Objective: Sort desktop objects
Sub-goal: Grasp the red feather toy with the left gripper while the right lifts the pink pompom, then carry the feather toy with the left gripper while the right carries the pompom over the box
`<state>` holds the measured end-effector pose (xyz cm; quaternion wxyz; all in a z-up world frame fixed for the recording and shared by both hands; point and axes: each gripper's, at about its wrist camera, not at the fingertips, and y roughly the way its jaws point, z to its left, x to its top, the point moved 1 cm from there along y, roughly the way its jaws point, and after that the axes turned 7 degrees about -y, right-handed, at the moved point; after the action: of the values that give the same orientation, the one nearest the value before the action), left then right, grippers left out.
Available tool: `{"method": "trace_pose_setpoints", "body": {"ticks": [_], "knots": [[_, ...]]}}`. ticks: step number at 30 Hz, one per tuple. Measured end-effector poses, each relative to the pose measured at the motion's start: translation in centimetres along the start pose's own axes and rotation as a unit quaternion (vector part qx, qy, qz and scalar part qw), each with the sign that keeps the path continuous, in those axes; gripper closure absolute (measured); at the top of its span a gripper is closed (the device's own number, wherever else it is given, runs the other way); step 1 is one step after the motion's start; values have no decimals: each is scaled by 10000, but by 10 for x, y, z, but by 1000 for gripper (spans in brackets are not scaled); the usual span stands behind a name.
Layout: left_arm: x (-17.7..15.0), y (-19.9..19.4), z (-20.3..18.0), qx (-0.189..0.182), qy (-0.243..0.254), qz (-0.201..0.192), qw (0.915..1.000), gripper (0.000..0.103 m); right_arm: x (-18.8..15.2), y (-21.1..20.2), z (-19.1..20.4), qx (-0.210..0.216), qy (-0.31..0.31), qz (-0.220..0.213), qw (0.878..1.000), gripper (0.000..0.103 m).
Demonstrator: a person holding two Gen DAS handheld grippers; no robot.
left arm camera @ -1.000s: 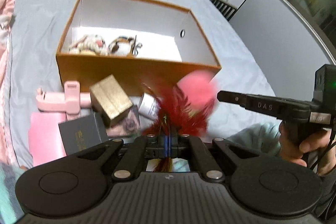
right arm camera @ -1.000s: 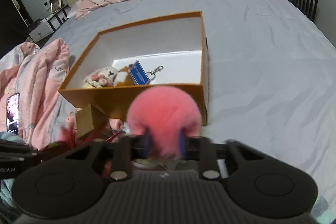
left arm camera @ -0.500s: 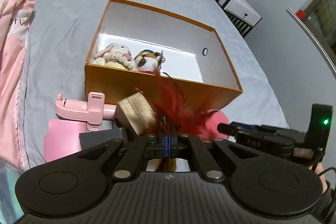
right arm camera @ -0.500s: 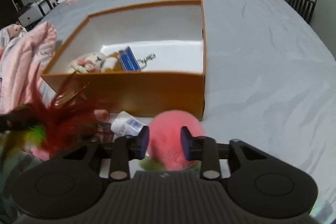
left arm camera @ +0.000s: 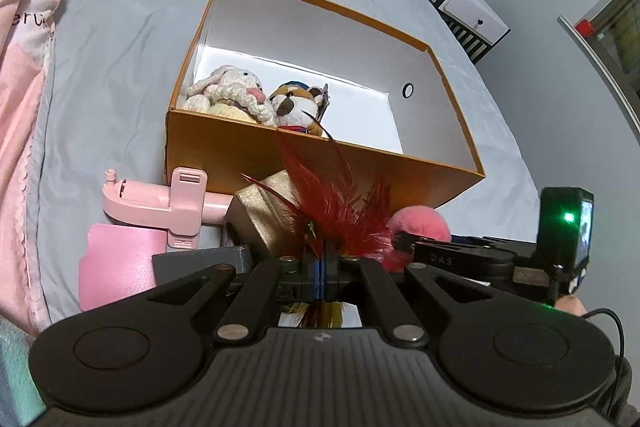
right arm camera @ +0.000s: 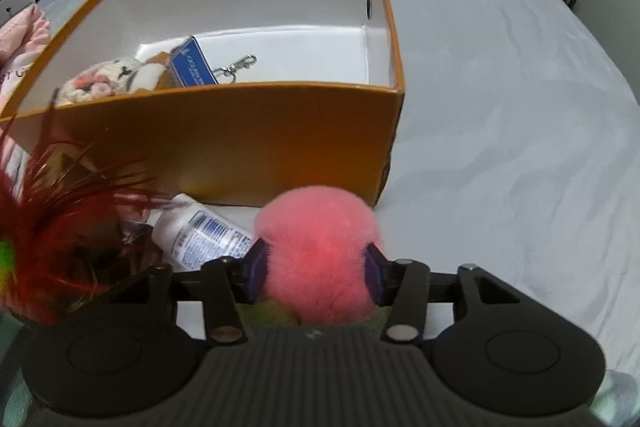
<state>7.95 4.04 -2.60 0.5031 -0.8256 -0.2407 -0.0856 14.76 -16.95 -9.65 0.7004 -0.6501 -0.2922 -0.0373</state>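
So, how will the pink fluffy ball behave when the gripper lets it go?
The pink fluffy ball looks soft and light, so it will probably spring back as the right gripper's jaws open around it. Being round, it may roll a little on the grey bedsheet.

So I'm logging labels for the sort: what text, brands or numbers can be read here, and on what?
"D A S": side of the right claw.
"erC", cut off: pink blanket.
White bottle: printed label, too blurred to read.
Blue tag in the orange box: white lettering, too small to read.

Right gripper point(right arm camera: 316, 273) jaws opening, pink pompom point(right arm camera: 318, 255) between; orange box point(right arm camera: 240, 147) beyond.
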Motion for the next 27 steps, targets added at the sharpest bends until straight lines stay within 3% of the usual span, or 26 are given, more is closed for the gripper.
{"method": "trace_pose_setpoints", "body": {"ticks": [3,10,17,22,27], "knots": [[2,4,1,-2,-3,49,10000,103,2,13,-1,43,86,204,9997,51],[4,1,-4,-56,47,19,10000,103,1,14,-14,282,473,225,9982,56],[6,-16,-10,-173,34,-144,9997,103,-8,-22,-18,708,675,-187,9950,58],[10,-31,-17,-307,70,-312,9990,103,-6,-72,-17,1139,714,-731,9882,59],[23,-46,-22,-419,97,-530,9977,103,34,-112,-14,1485,556,-1336,9783,59]]}}
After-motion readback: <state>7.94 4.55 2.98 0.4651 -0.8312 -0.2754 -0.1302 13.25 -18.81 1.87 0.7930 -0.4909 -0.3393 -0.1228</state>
